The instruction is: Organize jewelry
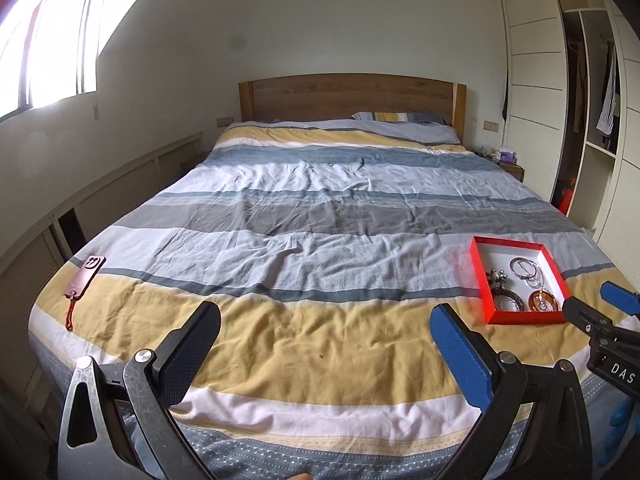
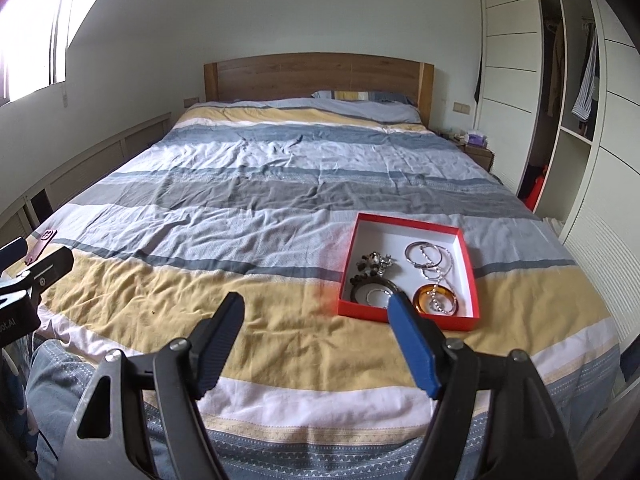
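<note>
Right wrist | red tray | white inside | bangles, chains piled

Both wrist views look from the foot of the bed toward its headboard, angled downward; the right view sits nearer the red tray, which both share.
</note>
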`<state>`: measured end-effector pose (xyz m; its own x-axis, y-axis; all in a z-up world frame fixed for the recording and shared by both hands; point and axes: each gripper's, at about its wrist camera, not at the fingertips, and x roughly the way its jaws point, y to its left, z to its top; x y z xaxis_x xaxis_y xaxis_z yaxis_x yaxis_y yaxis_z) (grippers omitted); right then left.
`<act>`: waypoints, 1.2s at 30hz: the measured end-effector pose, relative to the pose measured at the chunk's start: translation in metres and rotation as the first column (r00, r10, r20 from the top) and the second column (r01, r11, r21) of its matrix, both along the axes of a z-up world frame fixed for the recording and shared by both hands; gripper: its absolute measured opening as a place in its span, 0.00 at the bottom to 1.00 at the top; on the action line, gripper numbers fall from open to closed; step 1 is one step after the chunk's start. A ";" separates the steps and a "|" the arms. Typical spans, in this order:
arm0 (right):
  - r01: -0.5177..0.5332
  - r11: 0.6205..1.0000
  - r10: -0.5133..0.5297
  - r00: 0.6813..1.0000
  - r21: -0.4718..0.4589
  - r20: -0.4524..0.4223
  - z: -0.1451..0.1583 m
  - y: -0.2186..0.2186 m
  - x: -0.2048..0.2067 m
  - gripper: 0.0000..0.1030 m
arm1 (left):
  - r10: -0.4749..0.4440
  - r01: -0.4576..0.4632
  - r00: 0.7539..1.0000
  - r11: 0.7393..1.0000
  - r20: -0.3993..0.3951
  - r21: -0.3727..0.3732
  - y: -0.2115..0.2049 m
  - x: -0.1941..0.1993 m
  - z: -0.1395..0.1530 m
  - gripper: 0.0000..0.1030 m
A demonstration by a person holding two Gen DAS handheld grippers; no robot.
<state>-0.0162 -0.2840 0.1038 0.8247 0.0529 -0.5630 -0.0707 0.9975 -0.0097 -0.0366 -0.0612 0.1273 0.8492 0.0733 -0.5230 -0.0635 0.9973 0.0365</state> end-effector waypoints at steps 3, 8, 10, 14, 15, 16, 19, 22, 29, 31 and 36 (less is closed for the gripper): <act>0.005 1.000 -0.005 1.000 -0.001 0.007 0.002 -0.001 -0.005 0.71 | 0.002 -0.002 1.000 1.000 0.004 0.005 0.000 -0.005 0.001 0.99; 0.011 1.000 -0.011 1.000 -0.004 0.014 0.002 -0.004 -0.010 0.71 | 0.004 -0.004 1.000 1.000 0.002 0.017 0.000 -0.010 0.000 0.99; 0.016 1.000 -0.016 1.000 -0.005 0.016 0.002 -0.007 -0.012 0.71 | 0.005 -0.005 1.000 1.000 -0.003 0.017 0.000 -0.010 -0.002 0.99; 0.029 1.000 -0.029 1.000 -0.001 0.010 0.000 -0.013 -0.012 0.71 | 0.008 -0.008 1.000 1.000 -0.016 0.015 0.002 -0.011 -0.006 0.99; 0.034 0.999 -0.034 0.999 0.001 0.006 -0.002 -0.015 -0.012 0.71 | 0.010 -0.009 1.000 1.000 -0.019 0.017 0.002 -0.011 -0.008 0.99; 0.037 0.999 -0.037 0.999 0.003 0.003 -0.003 -0.016 -0.012 0.71 | 0.010 -0.010 1.000 1.000 -0.021 0.016 0.003 -0.011 -0.009 0.99; 0.041 0.999 -0.041 0.999 -0.001 -0.006 -0.006 -0.017 -0.011 0.71 | 0.007 -0.007 1.000 1.000 -0.030 0.012 0.002 -0.009 -0.012 0.99; 0.046 0.999 -0.046 0.999 -0.001 -0.015 -0.010 -0.018 -0.009 0.71 | 0.001 0.000 0.999 1.000 -0.036 0.012 0.001 -0.007 -0.015 0.99; 0.059 0.998 -0.059 0.997 -0.003 -0.040 -0.021 -0.021 -0.003 0.71 | -0.003 0.004 0.998 1.000 -0.063 0.010 0.001 -0.001 -0.026 0.99; 0.064 0.998 -0.064 0.997 -0.002 -0.046 -0.024 -0.022 -0.001 0.71 | -0.002 0.002 0.997 1.000 -0.072 0.009 0.001 0.001 -0.029 0.99; 0.075 0.997 -0.074 0.995 0.002 -0.067 -0.032 -0.025 0.004 0.71 | -0.003 0.004 0.995 1.000 -0.096 0.009 0.002 0.006 -0.039 0.99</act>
<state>-0.0119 -0.3089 0.0714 0.7871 -0.0046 -0.6168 0.0035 1.0000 -0.0029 -0.0305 -0.0592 0.0883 0.7956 0.0751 -0.6011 -0.0556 0.9971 0.0510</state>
